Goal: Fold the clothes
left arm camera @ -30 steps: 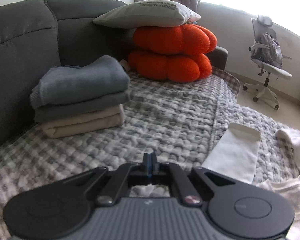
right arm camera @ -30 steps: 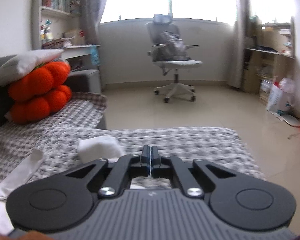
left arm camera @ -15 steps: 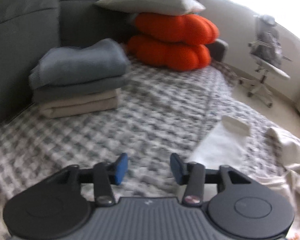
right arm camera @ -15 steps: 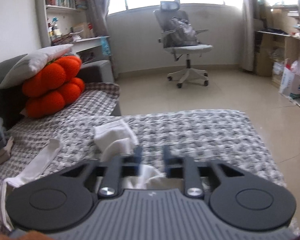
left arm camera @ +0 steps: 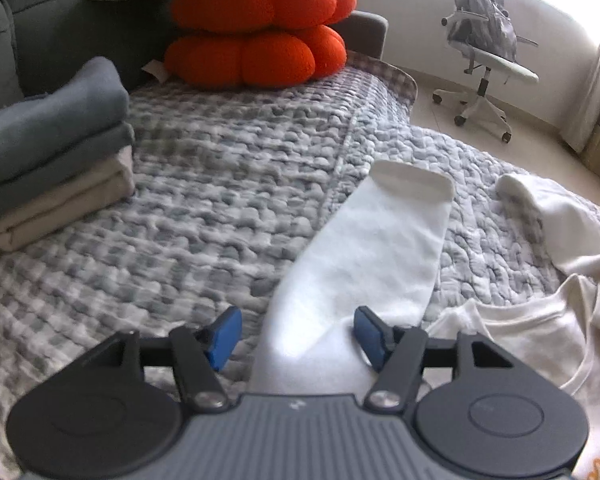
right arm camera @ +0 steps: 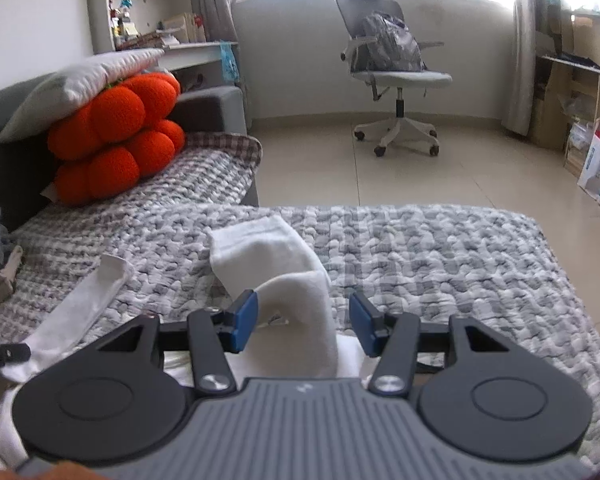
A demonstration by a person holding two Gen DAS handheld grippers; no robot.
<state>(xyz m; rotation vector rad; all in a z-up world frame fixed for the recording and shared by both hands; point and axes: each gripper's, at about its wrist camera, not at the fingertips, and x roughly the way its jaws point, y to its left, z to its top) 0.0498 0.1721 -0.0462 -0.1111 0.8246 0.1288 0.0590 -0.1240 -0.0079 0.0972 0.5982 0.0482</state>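
Across the grey-and-white checked quilt [left arm camera: 204, 208], which covers the sofa [left arm camera: 60, 12] and serves as the landmark for everything else, the clothes lie spread out. At the quilt's far end, against the sofa back, two orange cushions [left arm camera: 256, 28] are stacked with a pale pillow [right arm camera: 80, 80] on top. On the quilt's left side, beside the sofa back, sits a stack of folded clothes [left arm camera: 52, 148], grey pieces above beige ones. A white garment [left arm camera: 532, 332] lies unfolded on the quilt's near right part, with orange print just showing at the lower edge of the left wrist view. One white sleeve [left arm camera: 372, 252] runs flat along the middle of the quilt, its cuff pointing toward the cushions; the other sleeve [right arm camera: 284, 276] is bent up into a hump on the quilt's right part, its cuff lying further out. Beyond the quilt's far edge, on the tiled floor, stands a white office chair [right arm camera: 396, 80] with a bag on its seat. The left gripper [left arm camera: 296, 336] hangs low over the near end of the flat sleeve, its jaws spread wide with the cloth between the blue pads but nothing held. The right gripper [right arm camera: 302, 324] has its jaws equally wide, straddling the humped sleeve without clamping it.
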